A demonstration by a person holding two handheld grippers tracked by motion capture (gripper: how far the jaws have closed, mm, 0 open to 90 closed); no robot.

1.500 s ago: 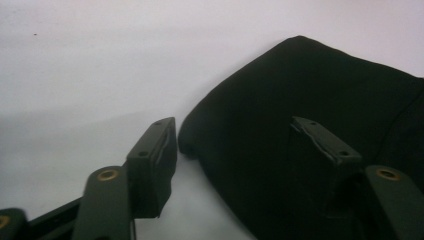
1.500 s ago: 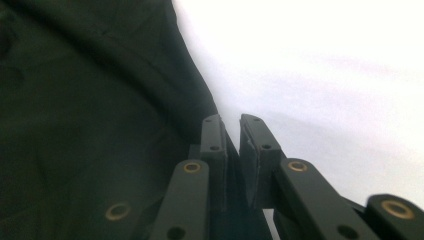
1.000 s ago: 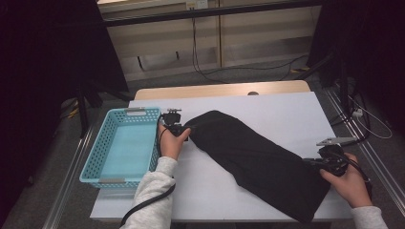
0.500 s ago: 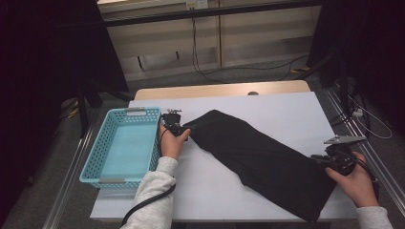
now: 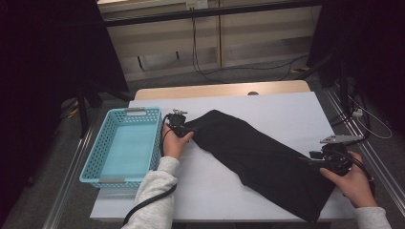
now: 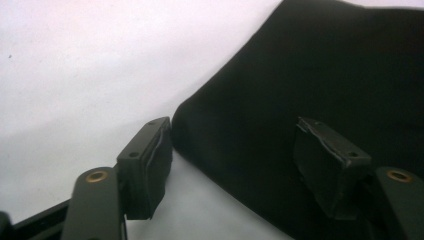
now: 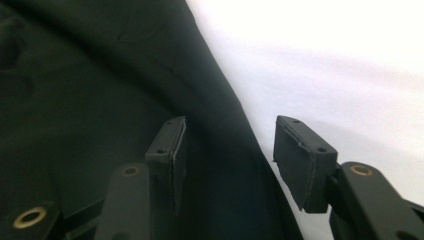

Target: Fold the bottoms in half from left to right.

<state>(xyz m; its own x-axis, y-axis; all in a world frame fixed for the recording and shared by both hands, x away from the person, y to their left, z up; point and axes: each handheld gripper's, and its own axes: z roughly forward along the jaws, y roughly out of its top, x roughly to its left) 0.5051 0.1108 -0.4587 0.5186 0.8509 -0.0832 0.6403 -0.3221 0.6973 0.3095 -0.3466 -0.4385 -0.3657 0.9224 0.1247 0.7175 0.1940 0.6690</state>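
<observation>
Black cloth laid slantwise, both grippers at its ends

Black cloth [image 5: 260,160] is spread flat on the white table [image 5: 286,107], running from its far-left end beside the blue basket [image 5: 125,143] to its near-right end by the table's near edge. Nearest, at the right, the right gripper [image 5: 313,159] is held at the cloth's near-right end. In the right gripper view its jaws stand partly apart over the cloth's edge [image 7: 220,100], one pad [image 7: 172,150] above the fabric and the other above the bare table; they have just been opening, and nothing is pressed between them. Farther off, at the left, the left gripper [image 5: 184,128] rests at the cloth's far-left end, just right of the basket. In the left gripper view its jaws are moderately wide and have just been closing; the fabric's rim [image 6: 210,115] lies between the pads, yet it is not pinched.

The step in hand is judged to be a fresh grip on both ends, probably for folding or lifting. It would be done well if each lower pad were slid under the hem so that only the intended layers are caught, if both ends were gripped evenly, and if the fabric were kept taut enough to avoid bunching. The basket stands empty.
</observation>
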